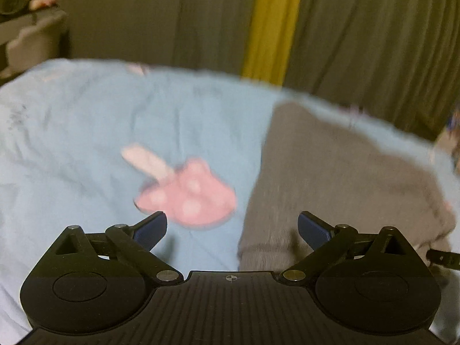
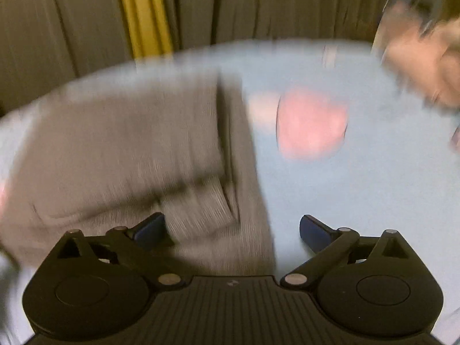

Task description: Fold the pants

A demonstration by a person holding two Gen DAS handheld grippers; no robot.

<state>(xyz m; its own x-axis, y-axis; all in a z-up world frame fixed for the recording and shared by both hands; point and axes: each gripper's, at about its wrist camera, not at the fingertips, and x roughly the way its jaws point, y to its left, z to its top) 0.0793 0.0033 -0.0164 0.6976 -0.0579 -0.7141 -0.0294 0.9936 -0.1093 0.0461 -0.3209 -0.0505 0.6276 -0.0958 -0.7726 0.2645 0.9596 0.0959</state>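
Pants [image 1: 330,178] in grey-brown ribbed knit lie on a pale blue bedsheet [image 1: 86,143], already doubled into a compact block, with a ribbed cuff or waistband edge showing on top in the right wrist view. Both tongs hang above the cloth with jaws spread wide and nothing between them: the left gripper [image 1: 232,230] straddles the garment's near left edge, one finger over the sheet at 9 o'clock, the other over the knit at 3 o'clock. The right gripper [image 2: 232,231] hovers over the pants' right edge, its left finger above the ribbed band, its right finger above bare sheet. A pink mushroom print [image 1: 187,195] sits on the sheet at 9 o'clock from the pants. Behind the bed hang drab curtains [image 1: 373,43] with a yellow stripe [image 1: 273,23].

Judging by the released jaws and the stacked layers, a fold looks just laid down. Next comes either a fresh pinch on the near edge for another fold, or smoothing; heavy blur in the right view leaves the layer count unclear.
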